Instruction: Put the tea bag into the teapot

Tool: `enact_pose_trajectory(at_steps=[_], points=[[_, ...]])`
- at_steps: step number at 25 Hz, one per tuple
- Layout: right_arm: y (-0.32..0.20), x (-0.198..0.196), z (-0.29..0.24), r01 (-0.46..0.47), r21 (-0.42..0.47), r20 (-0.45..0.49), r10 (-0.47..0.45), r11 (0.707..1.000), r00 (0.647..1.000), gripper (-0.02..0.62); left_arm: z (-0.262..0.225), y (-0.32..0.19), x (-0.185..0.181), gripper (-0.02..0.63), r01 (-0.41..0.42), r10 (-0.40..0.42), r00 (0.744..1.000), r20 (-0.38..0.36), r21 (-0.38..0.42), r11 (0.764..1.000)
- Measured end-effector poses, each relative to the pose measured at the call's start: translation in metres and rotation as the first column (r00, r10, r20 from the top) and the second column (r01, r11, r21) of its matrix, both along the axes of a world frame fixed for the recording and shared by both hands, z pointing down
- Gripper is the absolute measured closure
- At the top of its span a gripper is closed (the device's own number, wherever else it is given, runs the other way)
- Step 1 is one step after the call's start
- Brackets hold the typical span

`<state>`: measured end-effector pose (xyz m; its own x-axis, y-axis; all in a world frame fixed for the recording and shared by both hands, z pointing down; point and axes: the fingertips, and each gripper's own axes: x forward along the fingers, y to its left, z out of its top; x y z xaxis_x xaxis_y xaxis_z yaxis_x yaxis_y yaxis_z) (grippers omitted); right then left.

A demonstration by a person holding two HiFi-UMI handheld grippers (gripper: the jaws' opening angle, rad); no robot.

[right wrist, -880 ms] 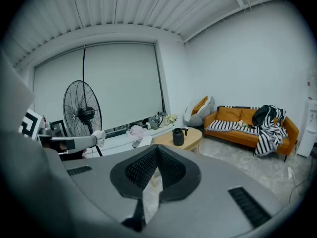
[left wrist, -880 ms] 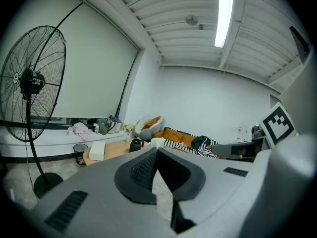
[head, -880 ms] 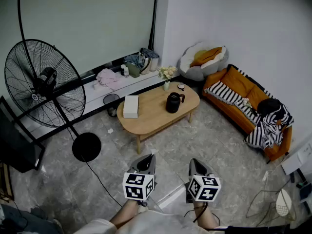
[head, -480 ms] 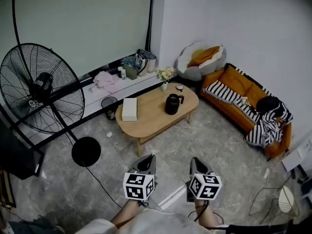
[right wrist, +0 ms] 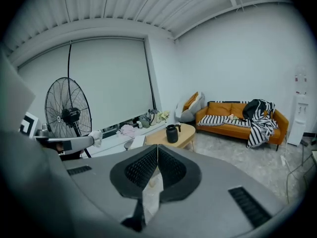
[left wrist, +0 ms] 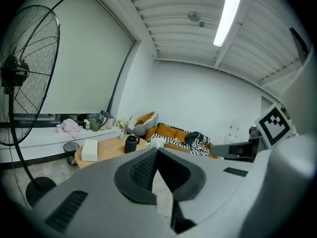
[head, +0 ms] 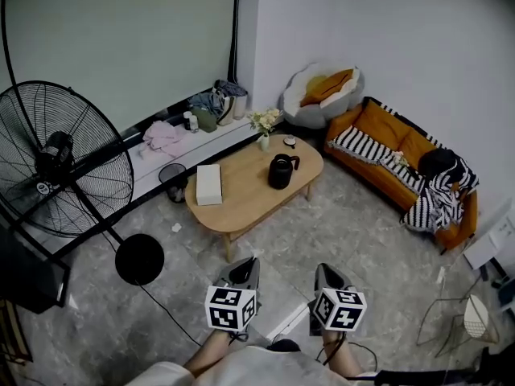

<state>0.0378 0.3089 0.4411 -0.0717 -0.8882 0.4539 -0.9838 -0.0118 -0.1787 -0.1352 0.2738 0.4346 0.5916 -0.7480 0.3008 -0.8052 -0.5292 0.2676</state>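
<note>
Left hand-held gripper [head: 244, 265]: low in the head view, over the grey stone floor [head: 362, 248], marker cube toward the camera. Jaws pressed flat together in its own view, nothing between them. Right hand-held gripper [head: 323, 270]: just beside the left one, level with it, not touching it. Jaws likewise closed tip to tip, gripping nothing. Both point toward the bench [head: 241, 203], well apart from it.

Black teapot [head: 280, 171]: stands upright on the right half of the oval wooden bench, handle on the side toward the sofa [head: 386, 131]. Touches neither hand-held gripper. Whether the lid is on, cannot tell.

White box [head: 208, 184]: lies flat on the left end of the bench, apart from the teapot. Small vase of pale flowers [head: 264, 125]: at the far edge of the bench, just beyond the teapot. Small round thing [head: 290, 141] near the vase, too small to tell what.

Dark bin [head: 171, 175]: on the floor between the bench and the low window ledge [head: 233, 131]. Pink cloth [head: 163, 137] and bags heaped on that ledge. Large standing fan [head: 60, 171]: at the left, on a round black base. Orange sofa along the right wall, striped throws [head: 434, 203] draped over it. Pale beanbag [head: 310, 103] with an orange cushion in the corner between ledge and sofa.
</note>
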Motion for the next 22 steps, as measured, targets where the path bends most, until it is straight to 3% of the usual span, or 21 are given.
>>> enact_pose_trajectory(at_steps=[14,22], points=[[-0.078,0.014,-0.001,0.031,0.002,-0.033,-0.03,1.0,0.999,0.561,0.004,-0.071,0.008,0.589,0.036,-0.036,0.999,-0.003,-0.013,0.999],[-0.139,0.047,-0.012,0.044,0.023,-0.044,-0.043,0.999,0.998,0.561,-0.001,-0.131,0.042,0.589,0.046,-0.046,0.999,-0.006,-0.006,0.999]])
